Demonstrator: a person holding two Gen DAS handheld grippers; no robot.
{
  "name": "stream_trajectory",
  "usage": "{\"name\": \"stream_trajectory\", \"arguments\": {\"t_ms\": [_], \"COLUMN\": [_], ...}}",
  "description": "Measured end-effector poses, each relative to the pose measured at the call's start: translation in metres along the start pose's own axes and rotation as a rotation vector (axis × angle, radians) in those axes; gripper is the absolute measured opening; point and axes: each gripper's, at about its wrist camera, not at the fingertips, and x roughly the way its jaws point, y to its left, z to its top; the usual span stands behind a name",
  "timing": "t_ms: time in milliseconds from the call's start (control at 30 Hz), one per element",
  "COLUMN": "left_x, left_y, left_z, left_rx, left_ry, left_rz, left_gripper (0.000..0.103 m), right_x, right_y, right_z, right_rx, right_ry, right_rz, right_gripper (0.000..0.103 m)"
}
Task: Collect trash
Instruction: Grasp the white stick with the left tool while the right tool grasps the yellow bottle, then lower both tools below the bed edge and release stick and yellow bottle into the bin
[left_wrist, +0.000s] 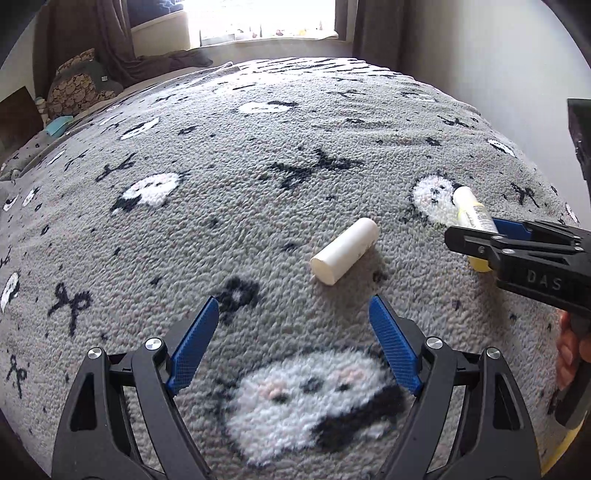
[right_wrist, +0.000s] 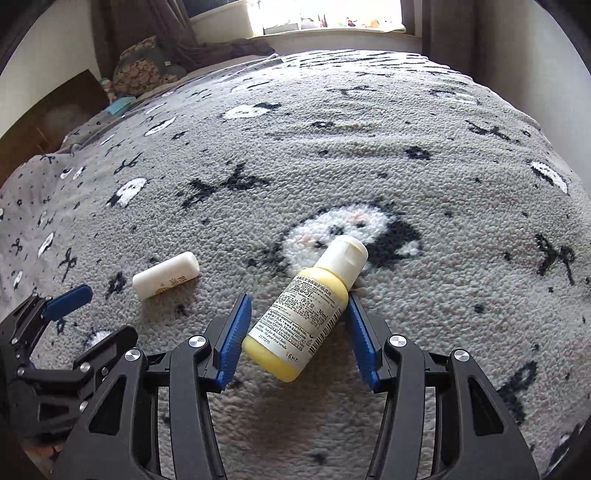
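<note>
The right tongs (right_wrist: 295, 332) are seen at the near edge of the right wrist view, angled down at a bed covered by a grey patterned blanket (right_wrist: 369, 147). A small yellow bottle (right_wrist: 295, 325) with a printed label and a cream cap lies tilted between the blue pads; the right pad touches its shoulder and the left pad lies against its lower body, so it is recorded as gripped. In the left wrist view the same bottle (left_wrist: 471, 214) is seen projecting from those tongs (left_wrist: 480, 240), with part of a hand (left_wrist: 569, 354) at the frame edge.

The left tongs (left_wrist: 295, 339) are held wide open, with nothing between the pads. Just beyond their tips a white cylindrical tube (left_wrist: 345, 251) lies on its side on the blanket, untouched; it is seen to the left of the bottle in the right wrist view (right_wrist: 166, 275).

Farther off, a patterned cushion (left_wrist: 79, 88) lies at the bed's far left, and a bright window (left_wrist: 262, 18) with dark curtains (left_wrist: 110, 37) is noted behind.
</note>
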Motion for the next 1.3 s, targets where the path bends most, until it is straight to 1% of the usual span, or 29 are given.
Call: {"name": "stream_trajectory", "arguments": {"t_ms": [200,233,267,300,367,433,467,500,533,700,767,967,1067,1267,1300], "left_x": [0.026,0.029,0.032,0.035,0.040,0.039,0.038,0.036,0.033,0.009,-0.004,-0.061,-0.091,-0.145,-0.153], "left_y": [-0.020,-0.021,-0.023,-0.025,-0.028,-0.031,-0.033,-0.033,-0.034,-0.036,-0.035,-0.034,-0.036,-0.041,-0.042], "left_z": [0.019,0.022,0.024,0.027,0.029,0.029,0.028,0.027,0.025,0.010,0.005,-0.008,-0.014,-0.037,-0.042], "left_rx": [0.065,0.068,0.070,0.072,0.079,0.081,0.081,0.076,0.070,0.058,0.048,0.022,0.014,0.011,0.010], "left_ry": [-0.004,-0.006,-0.007,-0.004,0.008,0.009,0.012,0.018,0.023,0.043,0.047,0.016,-0.007,-0.056,-0.063], "left_rz": [-0.003,-0.007,-0.013,-0.021,-0.038,-0.037,-0.040,-0.049,-0.046,-0.029,-0.034,0.005,0.011,0.026,0.030], "left_gripper": [0.073,0.069,0.063,0.059,0.041,0.039,0.023,0.020,0.018,0.018,0.018,0.018,0.018,0.018,0.018], "right_x": [-0.009,-0.009,-0.010,-0.012,-0.014,-0.017,-0.017,-0.020,-0.022,-0.039,-0.048,-0.083,-0.106,-0.163,-0.168], "right_y": [-0.019,-0.022,-0.024,-0.026,-0.029,-0.030,-0.031,-0.031,-0.031,-0.029,-0.028,-0.018,-0.013,0.001,0.002], "right_z": [0.002,0.001,0.001,0.000,-0.002,-0.003,-0.004,-0.006,-0.008,-0.020,-0.025,-0.045,-0.055,-0.077,-0.079], "right_rx": [0.005,0.008,0.009,0.009,0.007,0.006,0.005,0.004,0.003,-0.017,-0.024,-0.049,-0.060,-0.099,-0.102], "right_ry": [-0.005,-0.003,-0.003,-0.004,-0.004,-0.004,-0.004,-0.005,-0.005,-0.009,-0.015,-0.041,-0.066,-0.152,-0.159], "right_rz": [-0.002,0.001,0.001,-0.003,-0.004,-0.006,-0.007,-0.008,-0.009,-0.020,-0.024,-0.023,-0.016,-0.003,-0.002], "right_gripper": [0.051,0.051,0.051,0.051,0.051,0.051,0.051,0.051,0.051,0.051,0.051,0.051,0.051,0.050,0.050]}}
